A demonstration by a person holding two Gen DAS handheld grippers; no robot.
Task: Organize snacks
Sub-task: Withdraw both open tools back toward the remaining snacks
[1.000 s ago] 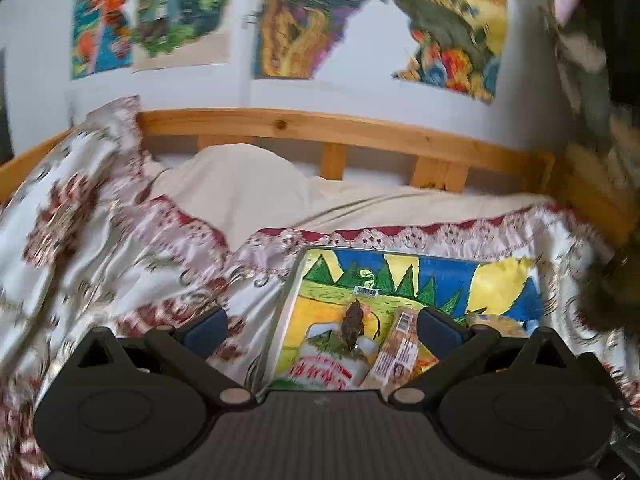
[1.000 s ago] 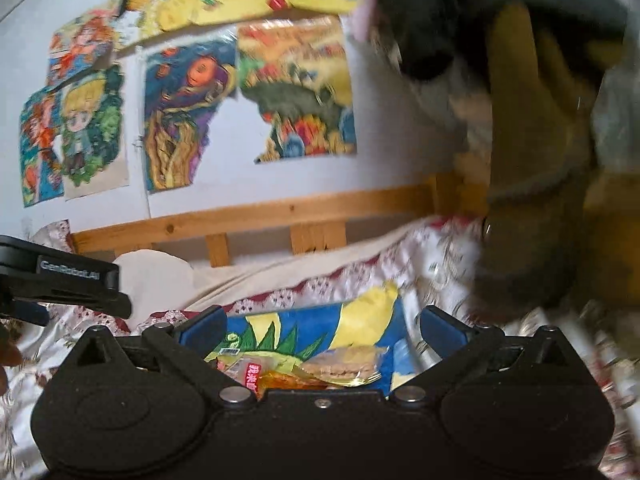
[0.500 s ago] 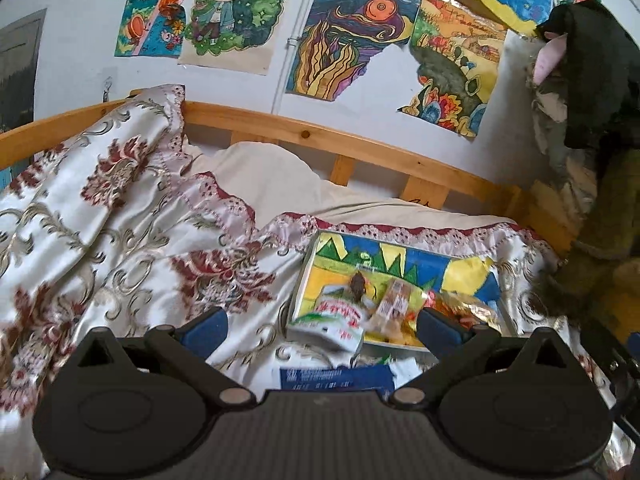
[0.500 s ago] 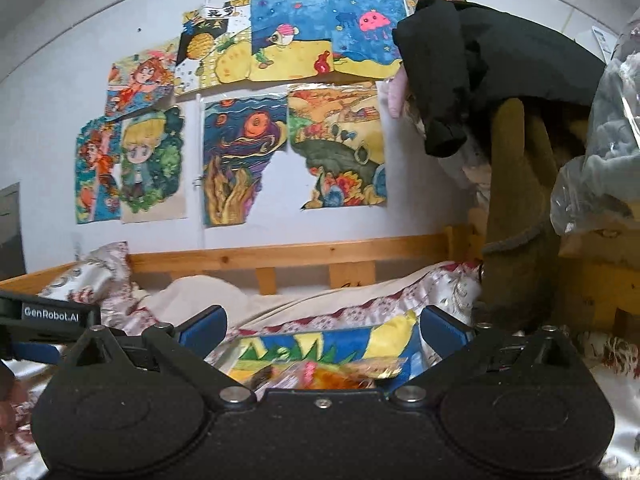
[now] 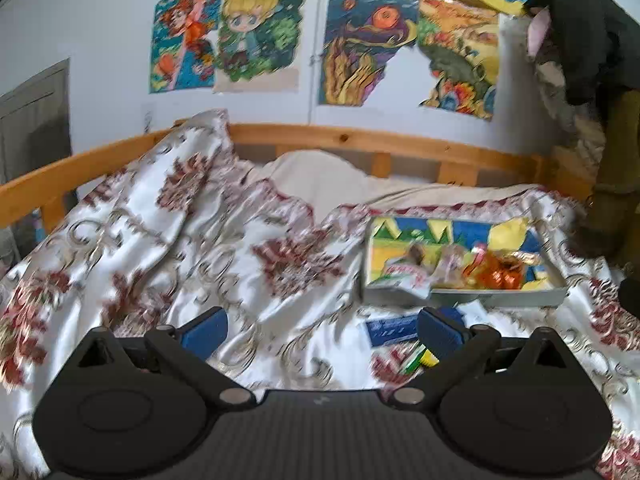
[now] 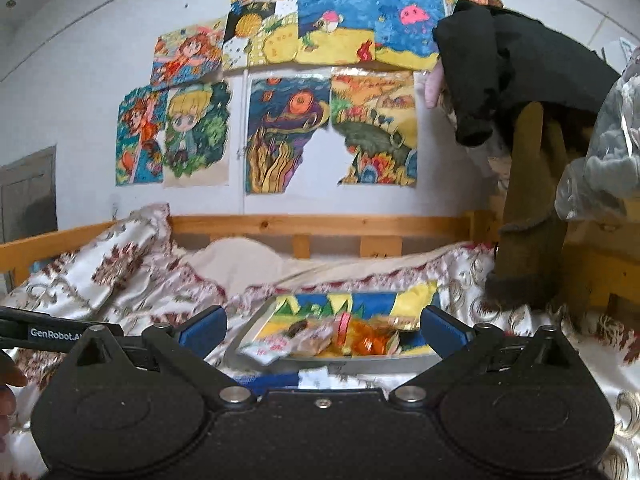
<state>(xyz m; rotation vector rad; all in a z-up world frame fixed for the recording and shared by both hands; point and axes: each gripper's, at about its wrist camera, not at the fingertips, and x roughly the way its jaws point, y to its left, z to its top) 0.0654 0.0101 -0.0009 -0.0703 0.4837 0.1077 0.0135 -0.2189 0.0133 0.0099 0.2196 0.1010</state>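
We begin with the bed [image 5: 240,248], which carries everything: a rumpled satin bedspread [image 5: 168,240] with a red floral pattern, bounded at the back by a wooden rail [image 5: 360,140]. On the bedspread, right of centre in the left wrist view, we find a shallow painted tray [image 5: 500,294] holding the snacks. In it we identify a white-and-red packet [image 5: 400,274] overhanging the near-left rim, a pale wrapped bar [image 5: 450,262] beside it, and an orange foil wrapper [image 5: 498,274] to the right. A blue-and-white packet [image 5: 390,330] lies on the bedspread just in front of the tray, outside it.

We note both tools are empty. The left gripper [image 5: 322,330] has its fingers wide apart above the bedspread, well left of the tray. The right gripper [image 6: 320,330] likewise has its fingers spread, framing the tray from the front (both views are motion-blurred, so fine label detail is unreadable).

We judge the following risks:
- The bedspread is soft and folded. Downward pressure on the tray rim could tip it and spill the snacks.
- The overhanging white-and-red packet may slide off if the tray is nudged.
- Foil and film wrappers are slippery and crushable; a closing grip may squeeze them out or snag satin beneath the loose packet.
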